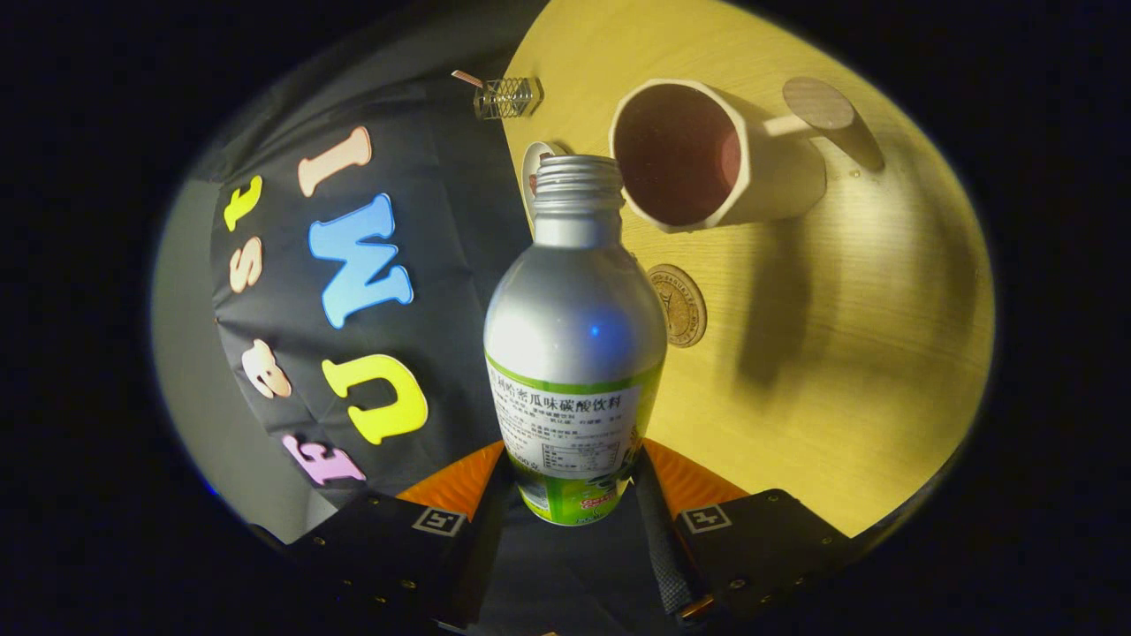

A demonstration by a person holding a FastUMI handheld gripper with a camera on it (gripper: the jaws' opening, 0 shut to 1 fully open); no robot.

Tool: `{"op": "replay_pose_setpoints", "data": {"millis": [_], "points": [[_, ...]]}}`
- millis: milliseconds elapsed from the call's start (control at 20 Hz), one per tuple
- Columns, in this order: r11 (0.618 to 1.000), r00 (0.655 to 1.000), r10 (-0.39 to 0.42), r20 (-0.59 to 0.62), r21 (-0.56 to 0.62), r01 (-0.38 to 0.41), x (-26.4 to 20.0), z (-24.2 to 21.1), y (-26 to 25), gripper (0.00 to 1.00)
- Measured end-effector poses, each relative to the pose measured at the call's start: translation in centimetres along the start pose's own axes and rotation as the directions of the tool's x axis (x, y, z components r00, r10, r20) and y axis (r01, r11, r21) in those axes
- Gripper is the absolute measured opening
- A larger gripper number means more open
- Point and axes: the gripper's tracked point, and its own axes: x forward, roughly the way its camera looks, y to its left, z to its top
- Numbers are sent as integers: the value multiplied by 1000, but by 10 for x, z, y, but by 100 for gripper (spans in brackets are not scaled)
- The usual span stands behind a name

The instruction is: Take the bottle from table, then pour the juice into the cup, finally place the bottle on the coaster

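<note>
My gripper (574, 484) is shut on the lower body of a silver bottle (574, 327) with a green and white label. The bottle has no cap, and its threaded mouth (579, 172) lies close beside the rim of a white cup (778, 185) with a dark red inside. The whole scene looks rolled sideways, so the bottle is held tilted over the wooden table (839, 371). I see no juice flowing. A round brown coaster (679, 305) lies on the table just beside the bottle's shoulder, nearer to the fingers than the cup.
A small white dish (533, 168) peeks out behind the bottle's neck. A clear glass holder (508, 97) stands at the table's edge near the black cloth wall. A stub with a round flat end (817, 104) sticks out from the cup's far side.
</note>
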Motion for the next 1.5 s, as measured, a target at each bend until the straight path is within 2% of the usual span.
{"op": "replay_pose_setpoints", "data": {"millis": [250, 450, 600, 900, 1150, 1250, 1500], "points": [[981, 997, -53, 48, -183, 61, 2, 1, -29, 73], [935, 991, -102, 88, -332, 125, 4, 1, -49, 73], [900, 985, -105, 136, -408, 153, 4, 6, -52, 74], [789, 964, -126, 233, -565, 240, 7, 20, -56, 73], [638, 933, -124, 338, -693, 336, 8, 36, -51, 74], [591, 920, -105, 379, -720, 364, 8, 44, -44, 74], [506, 887, -47, 459, -755, 417, 17, 59, -20, 74]]}}
